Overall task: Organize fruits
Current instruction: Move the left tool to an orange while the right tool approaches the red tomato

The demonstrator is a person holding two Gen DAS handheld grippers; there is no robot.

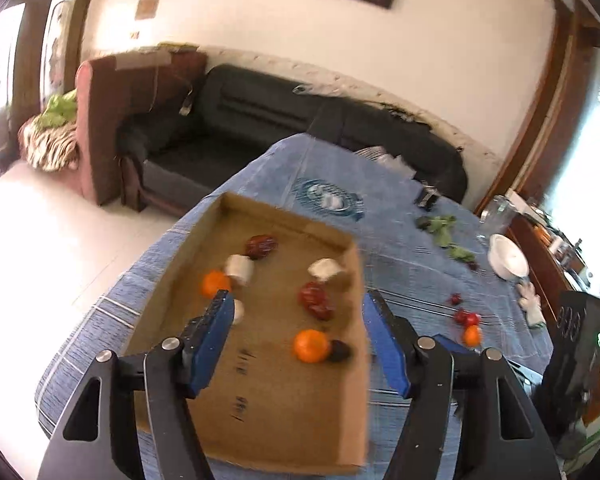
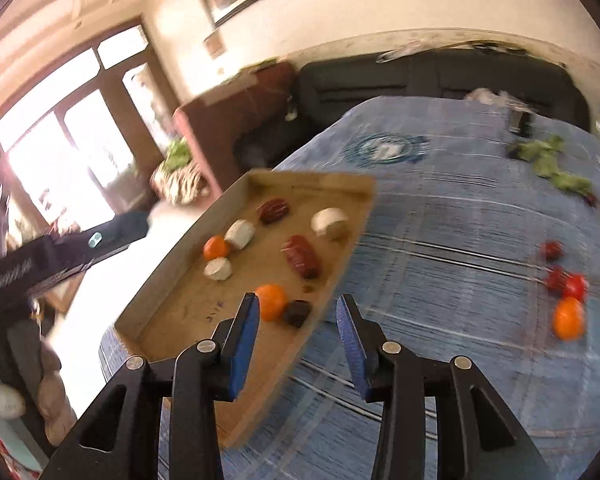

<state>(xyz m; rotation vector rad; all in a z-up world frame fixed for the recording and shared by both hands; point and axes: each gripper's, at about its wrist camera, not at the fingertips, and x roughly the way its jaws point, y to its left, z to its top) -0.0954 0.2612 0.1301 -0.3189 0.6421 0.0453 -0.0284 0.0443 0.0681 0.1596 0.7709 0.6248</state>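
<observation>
Nearest the left wrist camera, the left gripper (image 1: 298,304) hung above the cardboard tray (image 1: 352,360) with its blue pads (image 1: 216,344) spread apart and nothing between them. In the right wrist view the right gripper (image 2: 298,312) also stood with its pads parted, narrower than the left, and empty, poised over the tray's near right wall (image 2: 320,312) where it met the blue checked tablecloth (image 2: 440,320).

Inside the tray, closest to the grippers, an orange (image 1: 310,345) lay touching a small dark fruit (image 1: 340,351). Beyond them sat a dark red fruit (image 1: 315,300), and to the left a second orange (image 1: 216,283) just beside two white pieces (image 1: 240,269), one of them half hidden behind the left pad. Farther back a white chunk (image 1: 326,269) rested close to the right wall, and another dark red fruit (image 1: 262,245) lay toward the far wall.

Outside the tray, well to its right on the cloth, a third orange (image 2: 568,317) touched a cluster of small red fruits (image 2: 566,282). Farther still lay green leaves (image 2: 548,160), a white bowl (image 1: 508,258) at the table edge, and a round printed emblem (image 1: 328,198) on the cloth. Behind the table stood a black sofa (image 1: 260,120) against the white wall.
</observation>
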